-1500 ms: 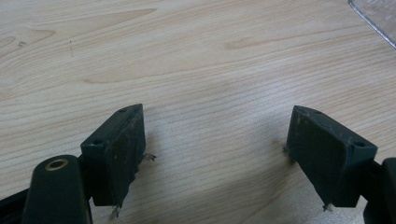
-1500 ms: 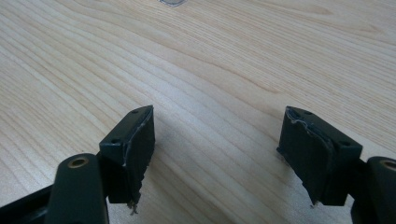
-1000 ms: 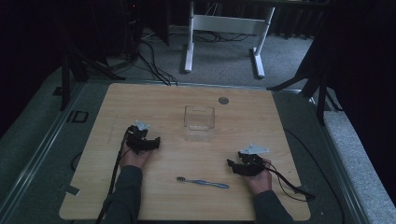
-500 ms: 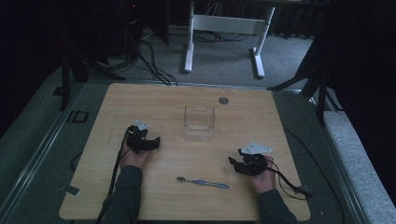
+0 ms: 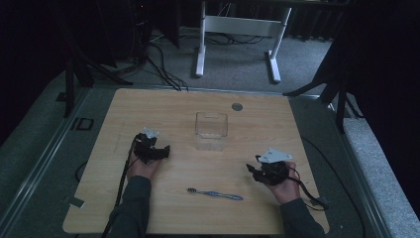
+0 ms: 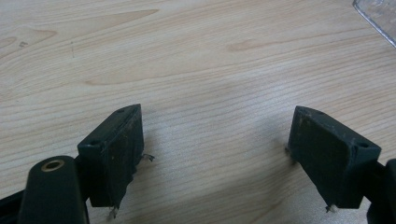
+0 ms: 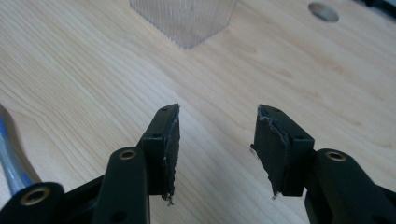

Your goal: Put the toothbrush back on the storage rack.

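Observation:
A blue toothbrush (image 5: 216,194) lies flat near the table's front edge, between my two hands; its handle shows at the left edge of the right gripper view (image 7: 10,158). A clear square container (image 5: 211,130) stands upright at the table's middle, with its ribbed wall (image 7: 183,18) ahead of the right gripper. My left gripper (image 5: 164,151) rests on the wood left of the container, open, nothing between its fingers (image 6: 116,154). My right gripper (image 5: 251,171) sits low at the front right, open and empty (image 7: 215,149).
The wooden table (image 5: 148,109) has a round grey cable hole (image 5: 237,106) at its back right. Cables trail from both grippers off the front. A white desk frame (image 5: 237,29) stands on the carpet beyond the table.
The right gripper has shifted slightly left and toward the front edge. The left hand, toothbrush and container stay where they were.

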Available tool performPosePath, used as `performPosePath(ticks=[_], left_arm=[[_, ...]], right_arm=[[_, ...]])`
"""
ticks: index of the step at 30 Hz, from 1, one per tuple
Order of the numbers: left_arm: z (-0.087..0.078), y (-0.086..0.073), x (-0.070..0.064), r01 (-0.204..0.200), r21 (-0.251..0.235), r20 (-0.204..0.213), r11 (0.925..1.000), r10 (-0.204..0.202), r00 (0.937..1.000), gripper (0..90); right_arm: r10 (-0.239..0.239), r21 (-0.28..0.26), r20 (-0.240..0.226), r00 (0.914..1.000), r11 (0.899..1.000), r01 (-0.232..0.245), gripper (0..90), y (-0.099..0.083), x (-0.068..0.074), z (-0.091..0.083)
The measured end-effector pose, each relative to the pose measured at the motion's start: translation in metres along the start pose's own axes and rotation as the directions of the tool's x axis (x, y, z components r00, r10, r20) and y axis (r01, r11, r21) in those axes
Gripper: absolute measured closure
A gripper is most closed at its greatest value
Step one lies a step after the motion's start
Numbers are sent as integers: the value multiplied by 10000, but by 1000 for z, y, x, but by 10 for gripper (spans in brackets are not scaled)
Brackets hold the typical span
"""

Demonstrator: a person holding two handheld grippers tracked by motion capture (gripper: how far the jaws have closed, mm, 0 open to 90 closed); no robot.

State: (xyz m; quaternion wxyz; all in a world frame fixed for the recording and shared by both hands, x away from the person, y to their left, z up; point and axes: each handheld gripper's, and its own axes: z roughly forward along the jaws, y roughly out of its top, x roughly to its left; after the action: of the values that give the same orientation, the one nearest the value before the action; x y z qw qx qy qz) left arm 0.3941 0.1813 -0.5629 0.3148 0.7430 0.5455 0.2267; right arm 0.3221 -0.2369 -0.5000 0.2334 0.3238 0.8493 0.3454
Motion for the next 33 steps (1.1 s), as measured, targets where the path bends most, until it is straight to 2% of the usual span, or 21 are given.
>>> performPosePath(ticks=[4, 11, 16, 24, 33], left_arm=[[0, 0, 0, 5, 4, -4, 10000, -5, 10000, 186], [1, 0, 0, 56, -14, -30, 10000, -56, 10000, 186], [1, 0, 0, 51, -7, -30, 10000, -51, 10000, 186], [1, 0, 0, 53, -9, -31, 10000, -53, 10000, 186], [0, 0, 0, 51, -3, -32, 10000, -51, 10000, 186]], right_arm=[[-82, -181, -2, 10000, 9998, 82, 508, 5, 0, -5], [19, -378, -448, 9990, 9993, -36, 523, 17, -3, -16], [-79, -363, -450, 9990, 9993, 63, 525, 20, -4, -19], [-557, -262, -461, 9974, 9982, 546, 572, 30, -2, -24], [-723, -517, -388, 9966, 9962, 703, 592, 41, -2, -29]])
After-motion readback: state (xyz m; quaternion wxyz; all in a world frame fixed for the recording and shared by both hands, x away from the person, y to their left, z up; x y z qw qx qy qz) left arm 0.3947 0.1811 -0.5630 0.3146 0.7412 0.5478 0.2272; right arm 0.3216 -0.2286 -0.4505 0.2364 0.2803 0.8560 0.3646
